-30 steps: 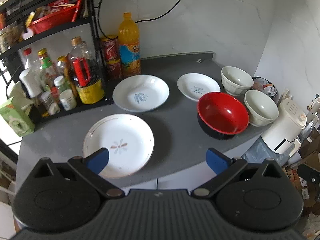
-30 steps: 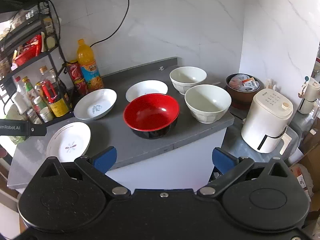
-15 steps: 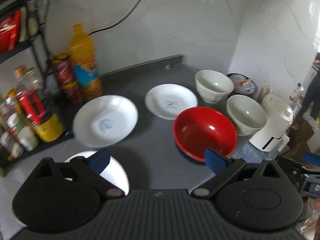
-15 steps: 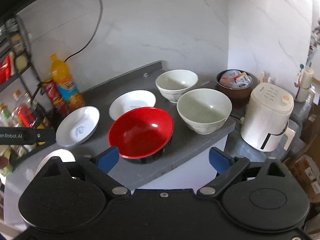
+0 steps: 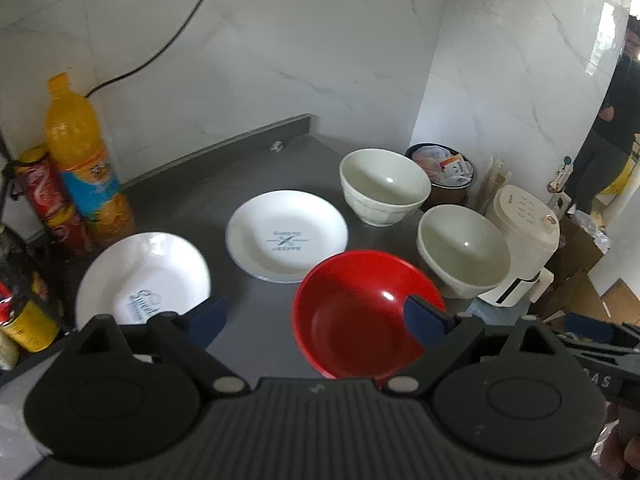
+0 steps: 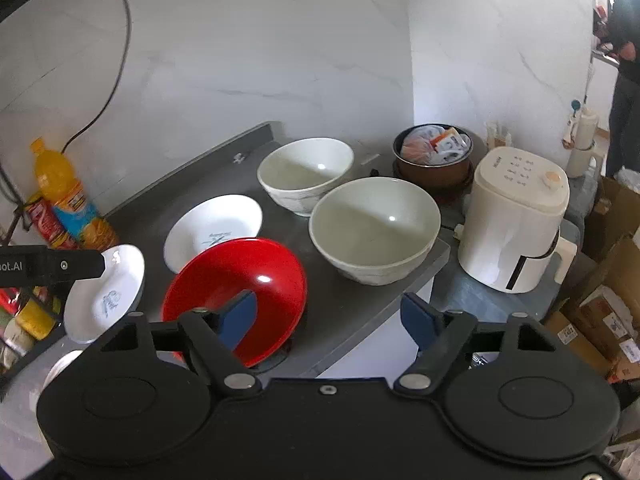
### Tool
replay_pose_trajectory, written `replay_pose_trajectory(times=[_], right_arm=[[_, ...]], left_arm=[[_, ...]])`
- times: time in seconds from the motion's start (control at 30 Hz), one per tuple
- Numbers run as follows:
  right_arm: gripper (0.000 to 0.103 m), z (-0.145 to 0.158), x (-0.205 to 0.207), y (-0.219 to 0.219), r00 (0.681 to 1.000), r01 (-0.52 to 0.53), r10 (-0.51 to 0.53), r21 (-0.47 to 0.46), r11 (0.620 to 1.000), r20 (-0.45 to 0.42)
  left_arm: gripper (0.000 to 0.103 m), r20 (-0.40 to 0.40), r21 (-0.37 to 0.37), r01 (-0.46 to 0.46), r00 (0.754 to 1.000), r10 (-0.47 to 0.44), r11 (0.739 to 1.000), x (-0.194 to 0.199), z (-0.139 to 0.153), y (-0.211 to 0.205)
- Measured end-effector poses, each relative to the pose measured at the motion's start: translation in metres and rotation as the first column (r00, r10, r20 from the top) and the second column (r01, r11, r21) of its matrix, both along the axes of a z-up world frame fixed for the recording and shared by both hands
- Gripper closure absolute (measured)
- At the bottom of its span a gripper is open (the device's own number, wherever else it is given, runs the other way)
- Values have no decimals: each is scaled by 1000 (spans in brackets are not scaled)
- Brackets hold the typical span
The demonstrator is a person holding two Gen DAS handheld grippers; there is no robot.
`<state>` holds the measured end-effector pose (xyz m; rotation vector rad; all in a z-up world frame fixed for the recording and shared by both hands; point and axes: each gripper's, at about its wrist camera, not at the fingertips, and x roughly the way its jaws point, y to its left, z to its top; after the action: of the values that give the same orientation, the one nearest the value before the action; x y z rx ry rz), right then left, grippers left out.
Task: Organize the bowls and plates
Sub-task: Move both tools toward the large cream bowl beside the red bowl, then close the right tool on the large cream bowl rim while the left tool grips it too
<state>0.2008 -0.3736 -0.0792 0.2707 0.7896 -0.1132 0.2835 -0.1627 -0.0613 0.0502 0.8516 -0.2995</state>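
over the grey surface (image 5: 260,312) both tools swung from the flowered plate toward the red bowl (image 6: 240,292) at the front edge, left tool (image 5: 316,318) and right tool (image 6: 328,314) narrowing, nothing gripped, likely lining up a pickup.

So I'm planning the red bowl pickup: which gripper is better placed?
Probably the right gripper: its closing jaws already straddle the red bowl's near rim. The left gripper hovers over bare counter beside it.

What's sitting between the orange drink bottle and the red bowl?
Two white plates: one near the bottle, the other closer to the red bowl. The left claw's view shows this best.
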Motion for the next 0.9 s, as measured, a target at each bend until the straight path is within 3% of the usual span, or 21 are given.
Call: replay_pose_trajectory(times=[0.23, 0.5, 0.9], right_arm=[[46, -14, 22, -20, 998, 47, -47, 10, 999, -40], [58, -31, 52, -57, 994, 81, -78, 42, 996, -71], [58, -65, 96, -97, 987, 68, -61, 38, 997, -149]], left_arm=[[24, -48, -30, 26, 998, -27, 999, 31, -9, -30], [30, -60, -56, 46, 997, -49, 997, 63, -20, -75], [48, -139, -67, 54, 988, -63, 996, 112, -55, -141]])
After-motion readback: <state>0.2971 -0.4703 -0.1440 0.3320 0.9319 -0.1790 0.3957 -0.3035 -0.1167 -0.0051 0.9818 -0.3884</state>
